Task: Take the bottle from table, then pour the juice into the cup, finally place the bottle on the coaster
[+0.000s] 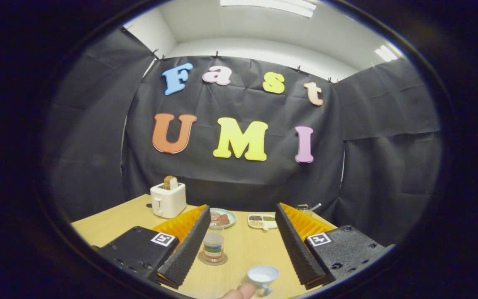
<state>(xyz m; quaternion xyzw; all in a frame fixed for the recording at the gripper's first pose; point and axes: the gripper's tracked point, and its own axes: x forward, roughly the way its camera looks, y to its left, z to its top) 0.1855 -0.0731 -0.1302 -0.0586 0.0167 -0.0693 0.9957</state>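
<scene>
Fingers (187,253) spread wide, gripping nothing. Bottle (213,243) upright on the coaster (213,261), lower middle of the frame, close to the left finger but clear of it. Cup (263,275) low between the fingers, steadied by a fingertip (240,292) cut off at the bottom. Beyond: small plate (229,217) partly hidden behind the bottle, tray (263,221), contents hard to make out. Toaster (168,199) far left on the table (110,224).

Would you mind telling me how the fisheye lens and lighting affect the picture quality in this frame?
In the gripper view, the lens bows the table edges; the ceiling lights blow out white; the open hand-held gripper fingers look oversized; the bottle on its coaster stays fairly sharp, while the cup and fingertip beside it look soft.
</scene>
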